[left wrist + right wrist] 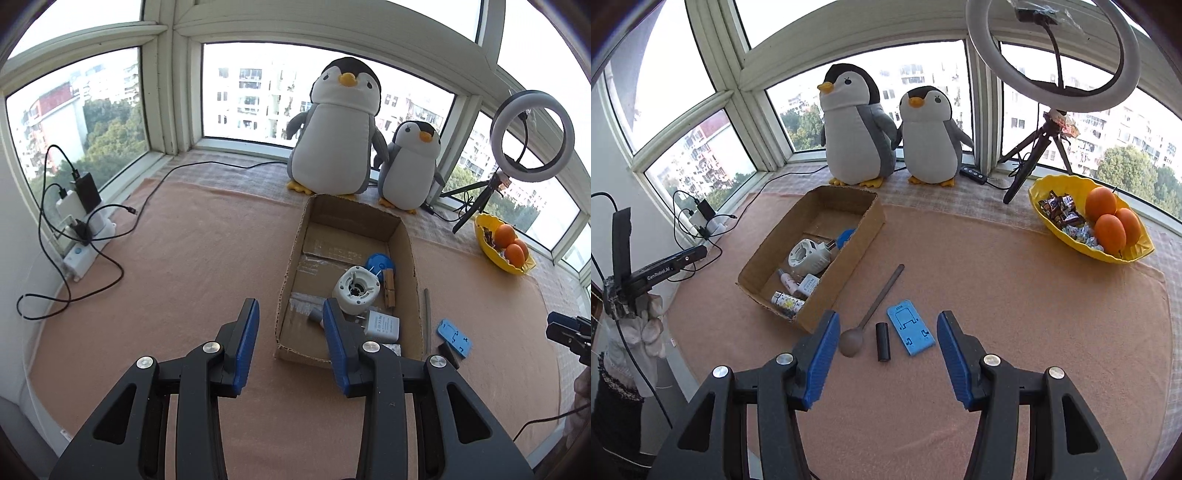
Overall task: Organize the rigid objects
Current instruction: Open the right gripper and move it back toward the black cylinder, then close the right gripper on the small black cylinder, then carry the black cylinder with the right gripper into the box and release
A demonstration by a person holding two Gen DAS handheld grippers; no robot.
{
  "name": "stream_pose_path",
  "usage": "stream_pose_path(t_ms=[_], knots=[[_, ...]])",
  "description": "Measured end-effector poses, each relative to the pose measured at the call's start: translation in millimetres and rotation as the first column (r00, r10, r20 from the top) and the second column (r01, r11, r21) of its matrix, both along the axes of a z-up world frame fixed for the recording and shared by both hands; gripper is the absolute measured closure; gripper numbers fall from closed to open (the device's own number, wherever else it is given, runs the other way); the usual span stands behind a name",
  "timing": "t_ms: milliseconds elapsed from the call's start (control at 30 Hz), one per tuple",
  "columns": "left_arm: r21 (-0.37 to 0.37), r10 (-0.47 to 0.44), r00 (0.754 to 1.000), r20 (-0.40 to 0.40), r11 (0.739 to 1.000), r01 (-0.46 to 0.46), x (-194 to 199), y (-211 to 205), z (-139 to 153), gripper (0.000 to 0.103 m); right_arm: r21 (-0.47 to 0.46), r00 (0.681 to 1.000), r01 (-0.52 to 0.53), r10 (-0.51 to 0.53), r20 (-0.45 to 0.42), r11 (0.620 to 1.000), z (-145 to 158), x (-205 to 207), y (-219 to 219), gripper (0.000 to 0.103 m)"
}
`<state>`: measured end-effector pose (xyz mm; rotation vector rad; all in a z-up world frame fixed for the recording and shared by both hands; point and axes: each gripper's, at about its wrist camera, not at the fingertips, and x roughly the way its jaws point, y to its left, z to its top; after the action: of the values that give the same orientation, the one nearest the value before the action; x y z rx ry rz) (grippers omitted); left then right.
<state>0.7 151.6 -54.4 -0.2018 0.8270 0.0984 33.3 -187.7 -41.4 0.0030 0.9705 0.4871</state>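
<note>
Left wrist view: the left hand-held gripper (291,332) hangs part open and empty by the cardboard box (291,266), which holds hard plastic bits.

Right wrist view: the right hand-held gripper (886,354) is part open and empty over a round-headed spoon (871,314), a black tube (882,341) and a flat blue stand (910,326) near the worktop's front edge. I think one gets picked next.

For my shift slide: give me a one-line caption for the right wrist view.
Open right hand-held gripper hovers over spoon, black cylinder and blue phone stand beside the cardboard box.
</note>
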Motion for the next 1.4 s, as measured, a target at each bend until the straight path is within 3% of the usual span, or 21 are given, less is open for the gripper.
stream_pose_path(t_ms=[133,267,633,1100,1400], knots=[[-0.018,0.018,1.000,-0.007,1.000,-0.018,-5,4,-4,0.069,-0.024,0.998,-0.040,0.038,-0.056,0.999,-31,2,15,0.069],[-0.024,0.034,0.999,-0.012,0.999,-0.034,-7,5,-6,0.069,-0.051,0.991,-0.078,0.071,-0.116,0.996,-62,11,31,0.077],[-0.034,0.064,0.997,-0.041,0.997,-0.066,-5,9,-17,0.069,-0.132,0.967,-0.147,0.114,-0.226,0.980,-125,42,66,0.086],[-0.042,0.066,0.996,-0.064,0.997,-0.069,6,13,-27,0.069,-0.192,0.958,-0.172,0.118,-0.261,0.966,-148,58,81,0.088],[-0.052,0.055,0.995,-0.086,0.997,-0.060,25,16,-43,0.069,-0.152,0.965,-0.117,0.076,-0.250,0.981,-140,50,67,0.088]])
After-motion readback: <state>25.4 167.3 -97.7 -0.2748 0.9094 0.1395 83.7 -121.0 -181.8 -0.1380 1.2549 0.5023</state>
